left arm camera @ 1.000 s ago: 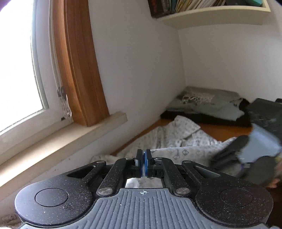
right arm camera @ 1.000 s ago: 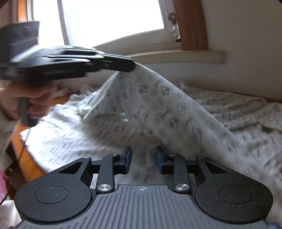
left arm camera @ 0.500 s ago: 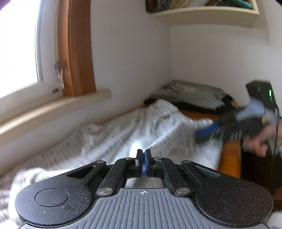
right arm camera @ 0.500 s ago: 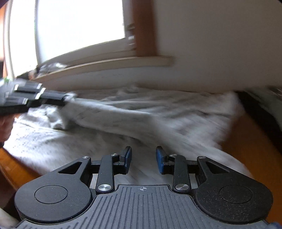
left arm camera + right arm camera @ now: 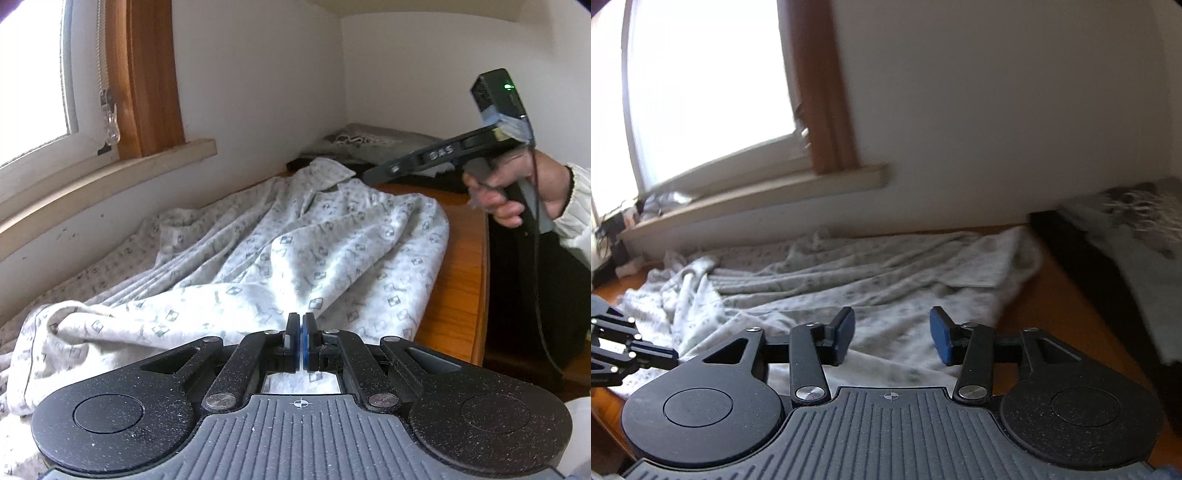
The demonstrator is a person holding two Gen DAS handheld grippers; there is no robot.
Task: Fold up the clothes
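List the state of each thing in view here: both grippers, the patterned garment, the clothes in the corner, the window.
left gripper: shut on the patterned garment.
right gripper: open, empty, above the garment.
patterned garment: rumpled, spread on the wooden table, not yet folded.
folded clothes: stacked in the corner, grey on black.
window: appears closed.

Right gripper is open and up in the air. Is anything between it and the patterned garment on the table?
Nothing visible. The right gripper hangs open over the patterned garment, with only air between. The folded pile sits off at the table's far end, and the left gripper is shut on the garment's near edge.
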